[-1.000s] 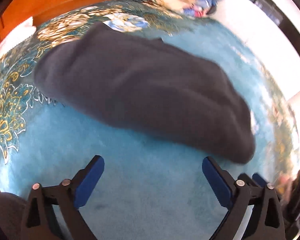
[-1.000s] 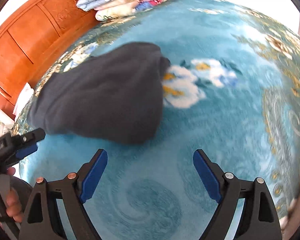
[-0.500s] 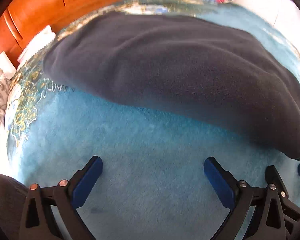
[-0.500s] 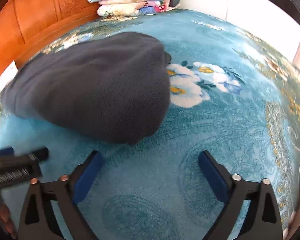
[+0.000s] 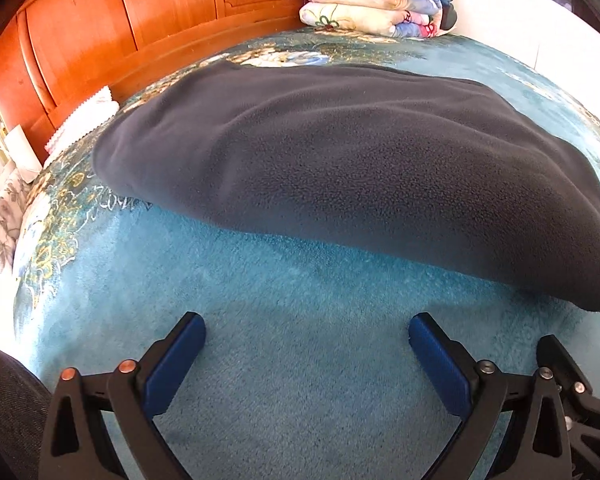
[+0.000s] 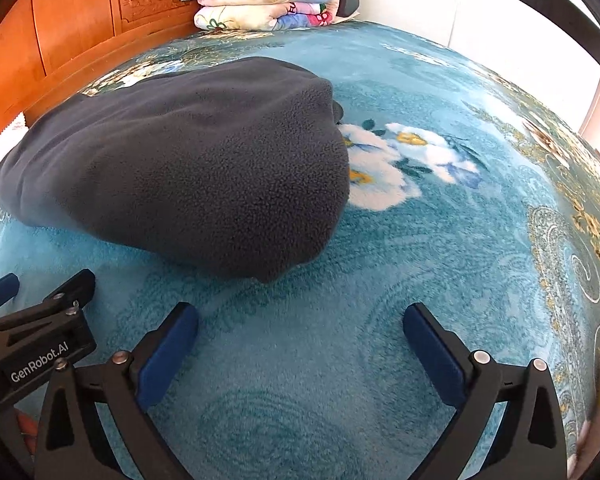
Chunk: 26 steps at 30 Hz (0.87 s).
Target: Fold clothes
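On the blue floral blanket [image 6: 440, 240] lies a dark fleece [image 6: 188, 168]; both tools, right [image 6: 300, 344] opening, left [image 5: 306, 354] marked "GenRobot.AI", gape empty.

Both views bright, daylight from upper right; white wall [image 6: 480, 20] there blown out w/ glare. Heavy fisheye bend: teal blanket [image 5: 300, 360] bulges like a globe, black vignette at corners. Centre sharp, fleece texture on dark garment [image 5: 360, 168] crisp; soft shadow under its near edge. Edges slightly smeared. Wooden headboard [image 5: 140, 20] glossy, evenly lit, mild sheen.
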Available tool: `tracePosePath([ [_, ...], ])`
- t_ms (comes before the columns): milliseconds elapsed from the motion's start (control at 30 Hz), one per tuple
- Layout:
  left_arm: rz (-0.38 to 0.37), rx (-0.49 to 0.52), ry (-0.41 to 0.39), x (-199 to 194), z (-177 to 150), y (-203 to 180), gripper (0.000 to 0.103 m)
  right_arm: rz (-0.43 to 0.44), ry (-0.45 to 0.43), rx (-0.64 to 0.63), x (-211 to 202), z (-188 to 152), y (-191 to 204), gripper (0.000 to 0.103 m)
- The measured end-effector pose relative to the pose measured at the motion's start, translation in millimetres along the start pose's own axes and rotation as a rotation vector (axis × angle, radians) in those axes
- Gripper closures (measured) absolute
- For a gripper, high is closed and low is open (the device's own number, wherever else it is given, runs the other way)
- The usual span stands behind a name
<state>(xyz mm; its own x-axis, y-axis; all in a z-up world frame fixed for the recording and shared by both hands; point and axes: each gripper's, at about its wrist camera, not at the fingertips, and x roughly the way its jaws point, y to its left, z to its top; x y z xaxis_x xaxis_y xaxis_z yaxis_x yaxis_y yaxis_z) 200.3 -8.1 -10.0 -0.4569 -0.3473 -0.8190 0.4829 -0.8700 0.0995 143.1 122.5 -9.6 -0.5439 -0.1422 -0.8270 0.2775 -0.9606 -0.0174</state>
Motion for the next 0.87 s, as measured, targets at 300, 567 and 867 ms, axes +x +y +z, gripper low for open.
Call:
tracePosePath([
  [300, 0.008, 0.009, -0.018, 1.4, -8.3, -5.2, 0.0, 0.002, -0.004, 0.002, -0.5, -1.7, 0.1, 0.0],
  [567, 0.008, 0.011, -0.019, 3.5, -8.6, -4.3, 0.0, 0.002, -0.006, 0.003, -1.0, -2.5, 0.5, 0.0],
  [867, 0.0, 0.006, -0.016, 3.9, -7.5, -2.3, 0.0, 0.002, -0.009, 0.003, -2.5, -3.8, 1.0, 0.0],
])
